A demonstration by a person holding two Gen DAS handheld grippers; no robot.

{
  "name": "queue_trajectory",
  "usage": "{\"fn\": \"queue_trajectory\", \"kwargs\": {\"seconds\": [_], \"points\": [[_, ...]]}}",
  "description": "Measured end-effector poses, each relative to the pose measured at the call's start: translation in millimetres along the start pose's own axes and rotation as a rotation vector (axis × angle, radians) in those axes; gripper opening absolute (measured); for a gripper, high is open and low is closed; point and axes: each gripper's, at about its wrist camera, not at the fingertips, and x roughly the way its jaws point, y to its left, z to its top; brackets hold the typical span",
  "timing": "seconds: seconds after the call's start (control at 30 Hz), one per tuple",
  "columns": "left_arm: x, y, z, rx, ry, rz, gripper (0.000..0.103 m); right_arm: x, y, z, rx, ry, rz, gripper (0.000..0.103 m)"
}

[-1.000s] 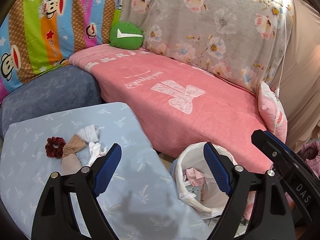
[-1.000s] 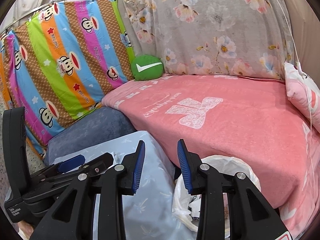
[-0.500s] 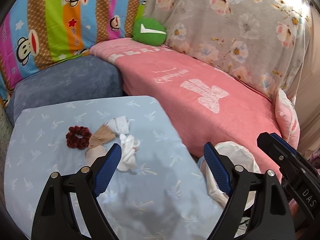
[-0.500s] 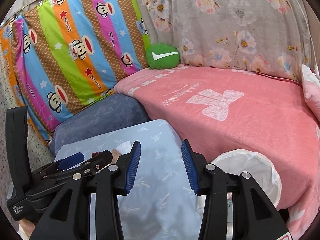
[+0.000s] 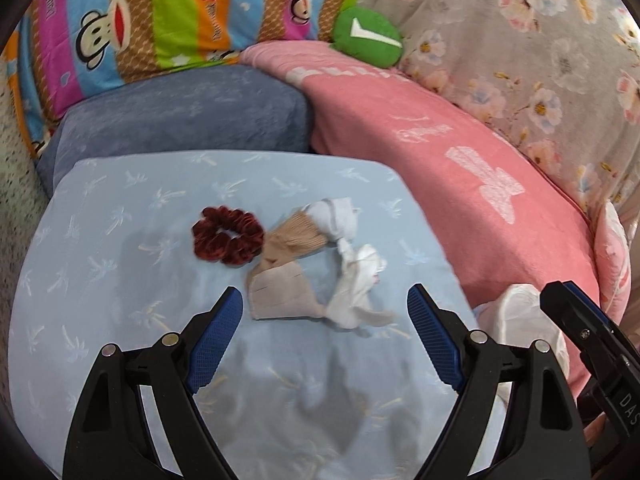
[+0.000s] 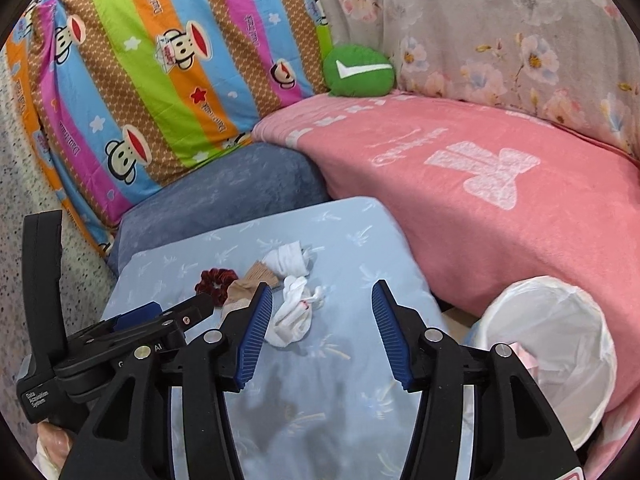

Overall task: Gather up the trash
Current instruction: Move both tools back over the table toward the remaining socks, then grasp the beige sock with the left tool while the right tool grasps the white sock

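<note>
On the light blue cushion [image 5: 120, 280] lies a small heap: a dark red scrunchie [image 5: 227, 235], a beige sock [image 5: 280, 280], a white sock [image 5: 336, 220] and a crumpled white tissue [image 5: 356, 284]. My left gripper [image 5: 325, 316] is open and empty, just in front of the beige sock and tissue. My right gripper [image 6: 322, 312] is open and empty, above the cushion [image 6: 352, 240], with the tissue [image 6: 294, 312] near its left finger. A white-lined trash bin [image 6: 560, 340] stands at the right; it also shows in the left wrist view [image 5: 520, 320].
A pink blanket [image 5: 460, 160] covers the sofa seat behind the cushion. A grey-blue cushion [image 5: 180, 116] lies at the back left. A green round pillow [image 5: 366, 38] sits in the corner. Striped and floral covers hang behind. The left gripper's body [image 6: 120, 336] shows at the lower left of the right wrist view.
Both grippers have swung left from the trash bin toward the heap on the blue cushion. My right gripper has opened wider. The heap now lies between my left gripper's fingers.
</note>
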Motion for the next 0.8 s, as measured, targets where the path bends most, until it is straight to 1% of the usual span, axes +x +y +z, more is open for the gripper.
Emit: {"fn": "queue_trajectory", "kwargs": {"seconds": [0.13, 0.33, 0.57, 0.8], "points": [[20.5, 24.2, -3.1, -0.049, 0.048, 0.03, 0.081, 28.8, 10.5, -3.1, -0.006, 0.04, 0.009, 0.052], [42.6, 45.1, -5.3, -0.079, 0.094, 0.049, 0.081, 73.2, 23.5, -6.1, -0.011, 0.096, 0.013, 0.052], [69.6, 50.3, -0.4, -0.07, 0.122, 0.052, 0.081, 124.8, 30.9, -14.7, -0.004, 0.158, 0.006, 0.052], [99.6, 53.0, -4.0, -0.072, 0.17, 0.052, 0.08, 168.9, 23.7, -30.1, 0.016, 0.226, -0.021, 0.051]]}}
